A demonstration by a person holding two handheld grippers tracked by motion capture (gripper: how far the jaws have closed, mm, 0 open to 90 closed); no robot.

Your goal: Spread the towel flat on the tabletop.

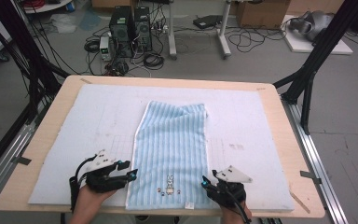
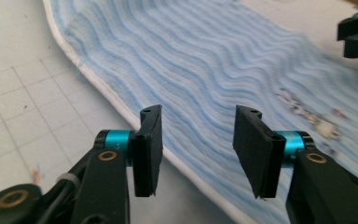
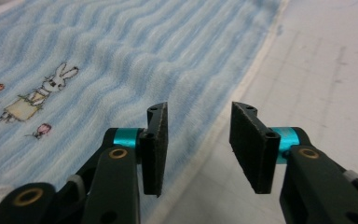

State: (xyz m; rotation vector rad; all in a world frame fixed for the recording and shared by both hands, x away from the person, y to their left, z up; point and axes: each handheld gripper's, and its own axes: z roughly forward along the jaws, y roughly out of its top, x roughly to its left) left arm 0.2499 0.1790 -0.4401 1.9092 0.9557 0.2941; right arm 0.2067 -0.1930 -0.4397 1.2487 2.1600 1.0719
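White mat [image 1: 98, 116], striped towel [image 1: 172, 144], floor computers [image 1: 130, 28]

a blue striped towel [image 1: 172, 149] lies lengthwise on the pale mat [image 1: 242, 121] covering the wooden table [image 1: 279, 121]. the left gripper [image 1: 131, 172] sits at its near left edge, the right gripper [image 1: 205, 182] at its near right edge, both low by the towel's near corners.

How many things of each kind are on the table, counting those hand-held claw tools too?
Blue striped towel: 1
White padded mat under it: 1
Hand-held grippers: 2, the left gripper and the right gripper, both open, one at each near corner of the towel
Total: 4
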